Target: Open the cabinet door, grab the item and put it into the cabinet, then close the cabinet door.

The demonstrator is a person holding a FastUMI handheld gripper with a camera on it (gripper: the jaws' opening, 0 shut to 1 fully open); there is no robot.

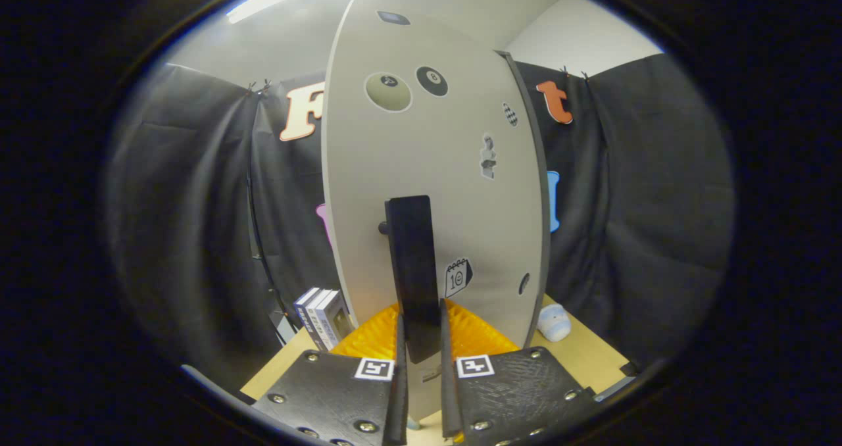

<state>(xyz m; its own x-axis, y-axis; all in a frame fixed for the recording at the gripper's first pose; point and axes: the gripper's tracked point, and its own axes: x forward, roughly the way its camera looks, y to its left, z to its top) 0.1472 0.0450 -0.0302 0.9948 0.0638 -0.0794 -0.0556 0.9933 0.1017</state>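
Observation:
A white cabinet door (pixel 427 150) with several stickers stands close ahead and upright. Its small dark knob (pixel 383 227) sits at mid-height. A flat black slab-shaped item (pixel 411 268) rises upright between my fingers, just right of the knob and in front of the door. My gripper (pixel 421 321) is shut on the slab's lower part, with one finger (pixel 400 347) pressing on each side. A dark strip (pixel 536 189) runs down the door's right side. I cannot tell from here whether the door is ajar.
The cabinet stands on a light wooden table (pixel 585 357). A few small upright boxes (pixel 322 316) stand at the door's lower left. A pale blue and white object (pixel 554 322) lies on the table at its lower right. Black cloth walls close the booth behind.

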